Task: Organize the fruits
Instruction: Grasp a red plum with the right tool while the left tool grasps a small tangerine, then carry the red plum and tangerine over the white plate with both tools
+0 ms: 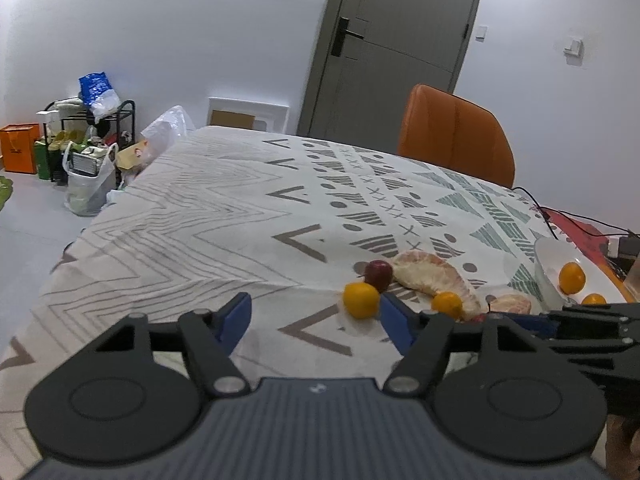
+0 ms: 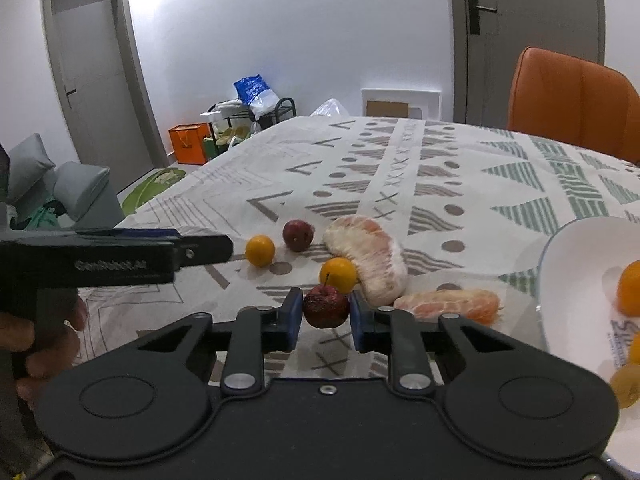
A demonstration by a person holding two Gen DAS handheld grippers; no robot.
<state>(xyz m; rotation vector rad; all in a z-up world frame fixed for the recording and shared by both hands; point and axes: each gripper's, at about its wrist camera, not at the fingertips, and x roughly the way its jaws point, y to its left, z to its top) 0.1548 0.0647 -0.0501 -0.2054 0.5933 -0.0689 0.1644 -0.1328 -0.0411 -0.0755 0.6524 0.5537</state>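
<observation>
Clamping down, the right tongs [image 2: 326, 314] grip a small dark-red apple [image 2: 325, 306] across its middle, just left of the white bowl [image 2: 568, 280] on the counter (firm, smooth, light; could roll). Left tongs [image 1: 316, 320] hang half open, empty.

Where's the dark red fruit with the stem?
In the right wrist view, the red fruit sits low centre, clamped in the right gripper, beside an orange.
</observation>
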